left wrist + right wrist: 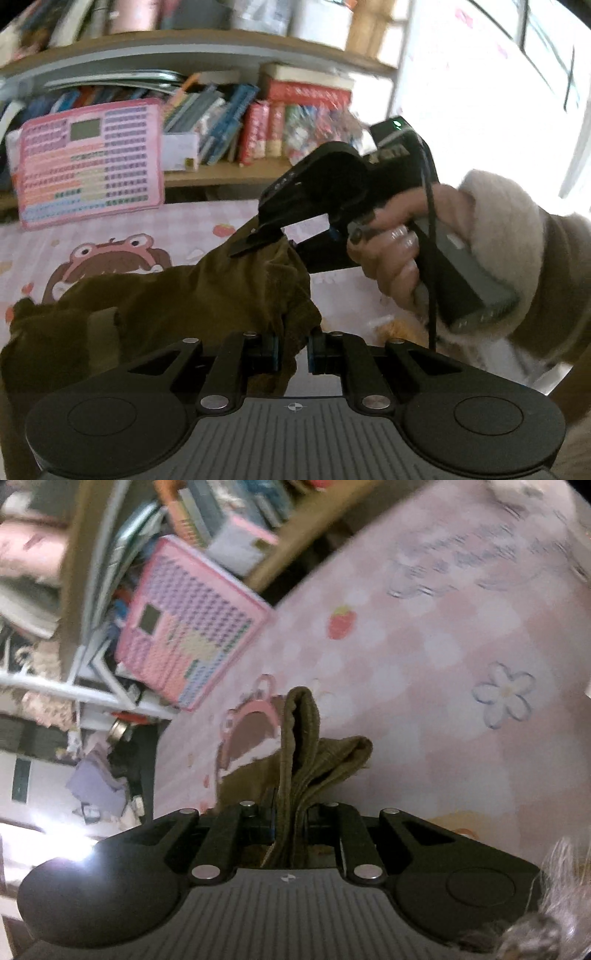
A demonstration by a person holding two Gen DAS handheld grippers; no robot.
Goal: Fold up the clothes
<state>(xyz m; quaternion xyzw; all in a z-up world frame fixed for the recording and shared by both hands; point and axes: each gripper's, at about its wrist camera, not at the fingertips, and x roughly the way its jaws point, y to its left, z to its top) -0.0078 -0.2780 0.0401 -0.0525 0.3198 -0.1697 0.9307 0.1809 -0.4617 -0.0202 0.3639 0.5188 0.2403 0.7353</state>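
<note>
Pink bedsheet (424, 664), left view alone shows right gripper (258, 242) pinching olive garment (184, 295)

A garment (177, 295) lies bunched on a printed sheet (184, 229), pinched between the left gripper (293, 354) in front and the right gripper (273, 240) behind; a keyboard toy (90, 162) leans against bookshelves (229, 173) beyond.

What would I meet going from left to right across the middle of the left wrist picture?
Pink button board → row of books on the shelf → black right tool biting the olive-brown garment → the hand holding that tool → fluffy cream sleeve cuff.
</note>
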